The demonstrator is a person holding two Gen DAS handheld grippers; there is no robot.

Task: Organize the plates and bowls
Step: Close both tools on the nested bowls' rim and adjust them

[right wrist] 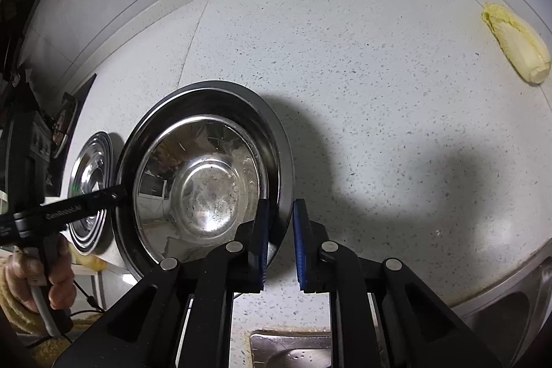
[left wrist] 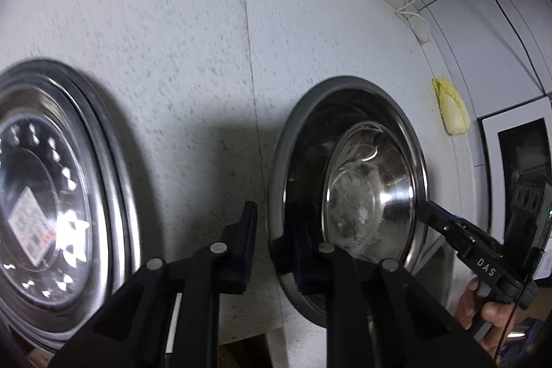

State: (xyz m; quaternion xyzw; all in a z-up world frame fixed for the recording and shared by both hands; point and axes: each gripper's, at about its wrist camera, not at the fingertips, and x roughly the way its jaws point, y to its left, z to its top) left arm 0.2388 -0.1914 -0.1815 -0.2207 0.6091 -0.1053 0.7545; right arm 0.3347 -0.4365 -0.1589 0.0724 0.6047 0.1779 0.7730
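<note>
Both grippers' fingers straddle the bowl rim, parted; sink visible only rightward

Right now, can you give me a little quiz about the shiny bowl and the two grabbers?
1. True or false: the cabbage lies inside the steel bowl.
2. What straddles the bowl's rim? A: the left gripper only. B: both it and the right gripper.
3. Fill in: the two grippers stand on ____ sides of the bowl.
Key: 1 false; 2 B; 3 opposite.
</note>
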